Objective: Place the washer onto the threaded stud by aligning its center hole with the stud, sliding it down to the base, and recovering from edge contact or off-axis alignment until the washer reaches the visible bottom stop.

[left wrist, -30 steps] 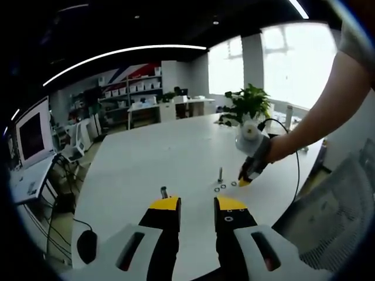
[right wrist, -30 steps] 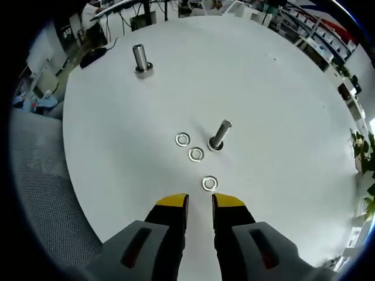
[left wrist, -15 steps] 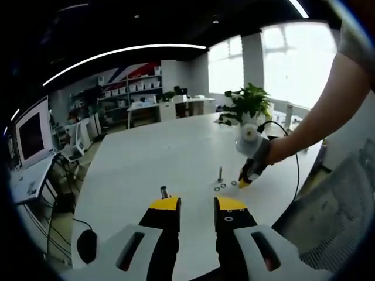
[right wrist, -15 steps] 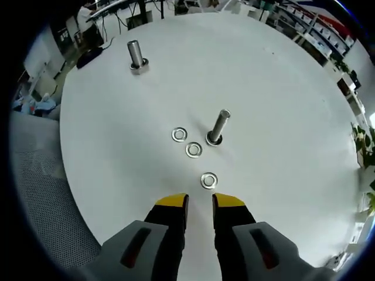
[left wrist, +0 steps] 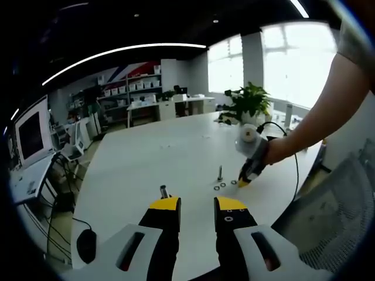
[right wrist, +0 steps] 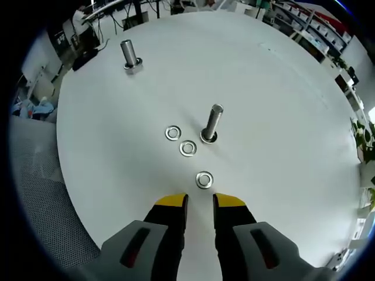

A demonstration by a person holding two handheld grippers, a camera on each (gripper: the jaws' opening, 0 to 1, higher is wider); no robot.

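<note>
Right gripper view: the right gripper (right wrist: 200, 202) is held released, jaws slightly apart with nothing between them, just above the white table (right wrist: 281, 105). One washer (right wrist: 204, 180) lies just beyond the tips; two more washers (right wrist: 187, 148) lie beside the upright stud (right wrist: 211, 123). A second stud (right wrist: 129, 55) stands near the far edge. The left gripper (left wrist: 197, 205) is likewise held parted and empty.

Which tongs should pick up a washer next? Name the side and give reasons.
Right. The right tongs hang open just short of the nearest washer, with the threaded stud straight beyond it. The left tongs sit farther back, near the other stud, so they would likely need a longer reach.
</note>
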